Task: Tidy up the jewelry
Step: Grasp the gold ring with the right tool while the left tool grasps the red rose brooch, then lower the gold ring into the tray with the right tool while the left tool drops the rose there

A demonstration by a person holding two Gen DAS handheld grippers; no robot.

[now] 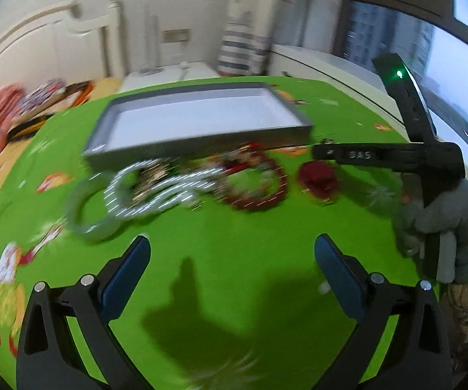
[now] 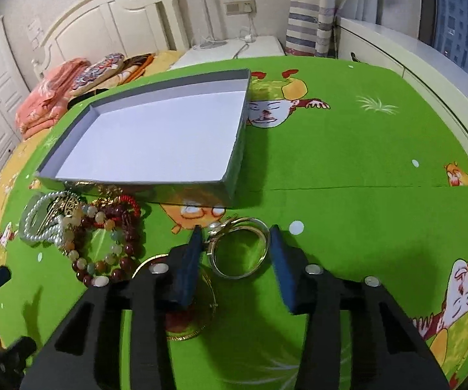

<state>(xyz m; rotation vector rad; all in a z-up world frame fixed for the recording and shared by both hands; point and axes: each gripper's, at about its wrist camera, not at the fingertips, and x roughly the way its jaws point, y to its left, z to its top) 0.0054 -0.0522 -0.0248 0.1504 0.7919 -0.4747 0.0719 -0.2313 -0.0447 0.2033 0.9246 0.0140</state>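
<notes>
Right wrist view: a gold bangle [image 2: 239,247] was seen lying flat on the green worktop [image 2: 347,149], directly between the fingers of the right gripper [image 2: 234,232], with its ring plane level and no long axis to favour. The fingers were partly closed around it, the right pad apparently just at its rim and the left pad close beside a small pearl charm [image 2: 213,227] on its near-left edge; whether either pad actually pressed could not be told, so the bangle was judged bracketed, not yet gripped. The grey tray [image 2: 234,175] stood beyond the bangle and to its left, empty inside, and the remaining heap of bead and pearl bracelets [image 2: 84,230] lay left of the bangle, just in front of the tray's near wall. The right gripper was pitched steeply down onto the bangle and was plainly the nearer hand. In the blurred left wrist view, the left gripper [image 1: 232,247] was held wide open over bare cloth, well short of the heap, with nothing between its fingers. The coming move was judged to be closing, lifting, and carrying the bangle to the tray.
</notes>
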